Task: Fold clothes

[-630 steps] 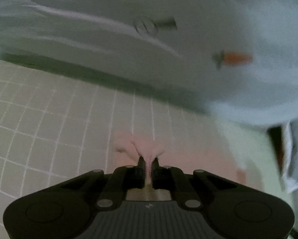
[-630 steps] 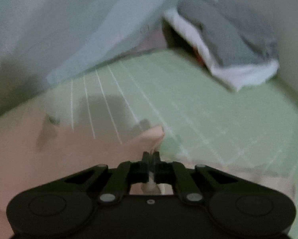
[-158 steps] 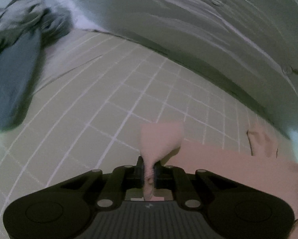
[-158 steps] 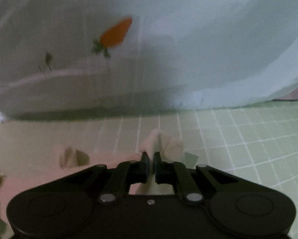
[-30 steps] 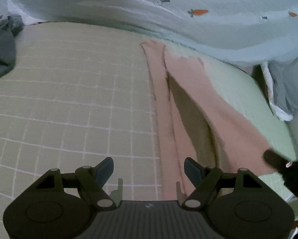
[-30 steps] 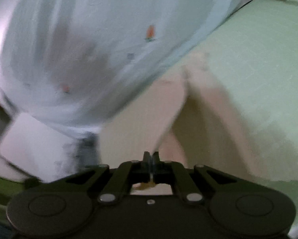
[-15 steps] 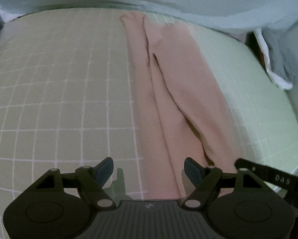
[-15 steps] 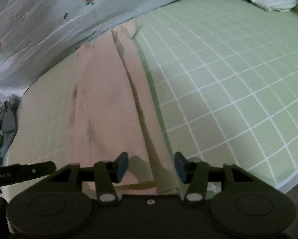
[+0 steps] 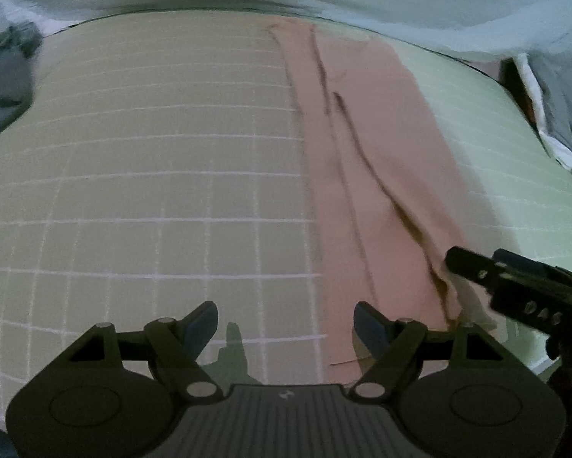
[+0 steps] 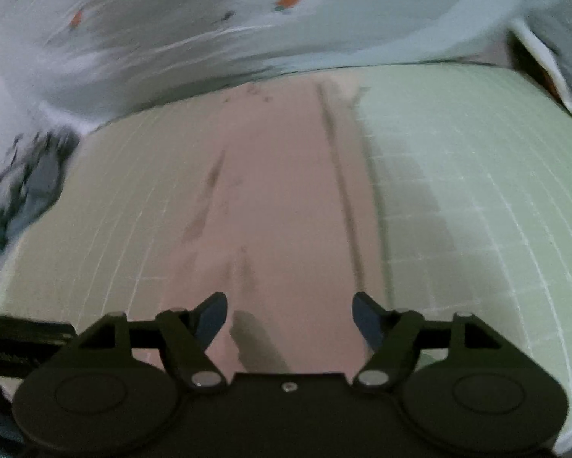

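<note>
Pink garment (image 9: 377,175) lies flat in a long strip on the green checked bed sheet (image 9: 152,191), running from 6 toward 12 o'clock, a crease along its length. Left gripper (image 9: 285,322) fingers spread wide, nothing between them, hovering over the sheet at the strip's near left edge. Right gripper (image 10: 289,315) fingers just opened wide, released, over the strip's near end, cloth below but not pinched. Pale carrot-print blanket (image 10: 324,26) bunched at 12. Dark clothes pile (image 9: 3,80) at 10.
</note>
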The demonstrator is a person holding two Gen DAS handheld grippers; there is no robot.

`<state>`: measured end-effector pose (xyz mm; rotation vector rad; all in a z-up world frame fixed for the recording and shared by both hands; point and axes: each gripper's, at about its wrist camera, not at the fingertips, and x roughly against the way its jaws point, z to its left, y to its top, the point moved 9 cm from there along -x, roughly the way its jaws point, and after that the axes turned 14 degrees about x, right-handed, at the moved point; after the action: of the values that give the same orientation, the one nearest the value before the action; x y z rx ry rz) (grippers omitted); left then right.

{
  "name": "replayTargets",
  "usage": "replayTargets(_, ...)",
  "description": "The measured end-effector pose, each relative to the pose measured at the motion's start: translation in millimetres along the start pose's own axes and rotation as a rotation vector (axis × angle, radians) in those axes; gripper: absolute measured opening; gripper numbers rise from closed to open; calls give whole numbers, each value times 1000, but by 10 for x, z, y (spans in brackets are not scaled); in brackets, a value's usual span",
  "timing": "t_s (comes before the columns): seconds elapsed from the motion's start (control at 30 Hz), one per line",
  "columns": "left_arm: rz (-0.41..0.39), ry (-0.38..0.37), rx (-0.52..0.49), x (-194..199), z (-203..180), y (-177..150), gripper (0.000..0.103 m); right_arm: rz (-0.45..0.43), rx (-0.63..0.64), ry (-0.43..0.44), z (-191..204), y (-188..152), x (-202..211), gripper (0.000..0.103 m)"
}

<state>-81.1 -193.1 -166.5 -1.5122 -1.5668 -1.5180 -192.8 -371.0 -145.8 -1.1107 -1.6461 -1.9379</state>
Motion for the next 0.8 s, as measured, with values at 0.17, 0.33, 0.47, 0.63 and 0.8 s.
replayTargets(0.17, -26, 10, 43, 87, 216, 87, 79, 90, 102, -82, 98, -66, -188, 55)
replayTargets(0.33, -20, -12, 55, 73, 248, 112, 80, 67, 76, -78, 76, -53, -45, 26)
replayTargets(0.47, -2, -40, 28, 50, 191, 82, 80, 60, 117, -83, 148, -47, 15, 22)
replayTargets(0.63, 23, -65, -6, -16, 60, 49, 80, 104, 75, -38, 117, -260, 14, 21)
replayTargets(0.8, 41, -83, -30, -83, -93, 14, 80, -5, -35, -18, -8, -194, 228, 51)
